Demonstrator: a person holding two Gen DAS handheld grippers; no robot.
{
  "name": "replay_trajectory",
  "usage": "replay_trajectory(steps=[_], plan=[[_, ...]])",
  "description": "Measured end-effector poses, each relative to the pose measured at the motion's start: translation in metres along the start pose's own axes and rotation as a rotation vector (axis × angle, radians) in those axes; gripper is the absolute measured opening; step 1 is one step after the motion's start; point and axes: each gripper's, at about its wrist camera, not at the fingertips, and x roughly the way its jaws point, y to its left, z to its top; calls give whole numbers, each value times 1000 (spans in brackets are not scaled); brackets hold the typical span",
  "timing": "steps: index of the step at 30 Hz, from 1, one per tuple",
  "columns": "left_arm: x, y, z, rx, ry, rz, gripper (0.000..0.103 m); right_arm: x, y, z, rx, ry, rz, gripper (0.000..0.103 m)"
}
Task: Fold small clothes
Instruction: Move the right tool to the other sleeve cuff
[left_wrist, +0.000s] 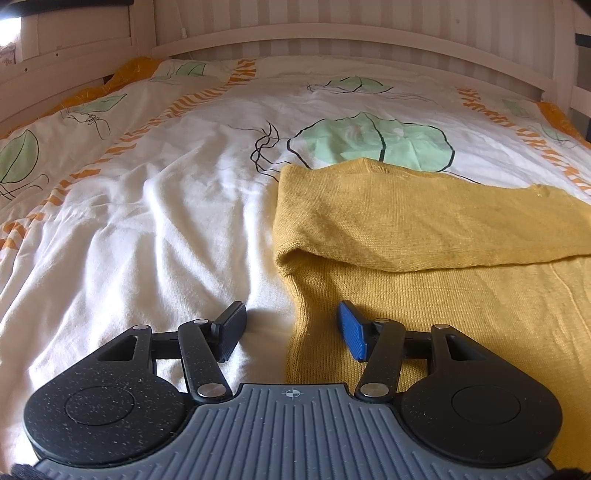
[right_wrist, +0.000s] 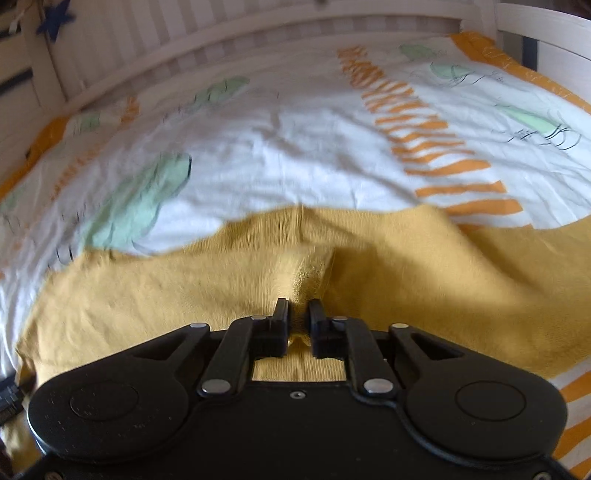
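Note:
A mustard-yellow knit garment (left_wrist: 424, 229) lies on the bed at the right of the left wrist view, its far part folded over the near part. My left gripper (left_wrist: 295, 328) stands open across the garment's left edge. Its black finger (left_wrist: 231, 330) is over the white cover and its blue-padded finger (left_wrist: 352, 330) is over the yellow knit. In the right wrist view the same garment (right_wrist: 147, 295) spreads across the near bed. My right gripper (right_wrist: 299, 314) has its jaws close together, with a raised ridge of the yellow fabric pinched between them.
The bed is spread with a rumpled white cover (left_wrist: 166, 221) printed with green leaves and orange stripes. A white slatted bed rail (left_wrist: 332, 37) runs along the far side and around the right corner (right_wrist: 546, 33). A blue star (right_wrist: 55, 18) hangs at the upper left.

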Motion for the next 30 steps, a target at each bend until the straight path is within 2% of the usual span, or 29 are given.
replay_trajectory(steps=[3, 5, 10, 13, 17, 20, 24, 30], plan=[[0, 0, 0, 4, 0, 3, 54, 2, -2, -7, 8, 11, 3, 35], [0, 0, 1, 5, 1, 5, 54, -3, -5, -10, 21, 3, 19, 52], [-1, -2, 1, 7, 1, 10, 55, -20, -16, -15, 17, -6, 43, 63], [-1, -3, 1, 15, 1, 19, 55, -31, -30, -19, 37, -4, 62, 65], [-4, -2, 6, 8, 21, 18, 55, -48, -56, -23, 65, -4, 37, 69], [-10, 1, 14, -52, 64, 4, 53, -62, -80, -24, 93, -12, 14, 69], [-23, -7, 27, -122, 61, -68, 53, -76, -114, -19, 112, -17, -52, 69], [-28, -49, 55, -69, 44, -175, 54, -88, -169, -1, 131, -42, -190, 69]])
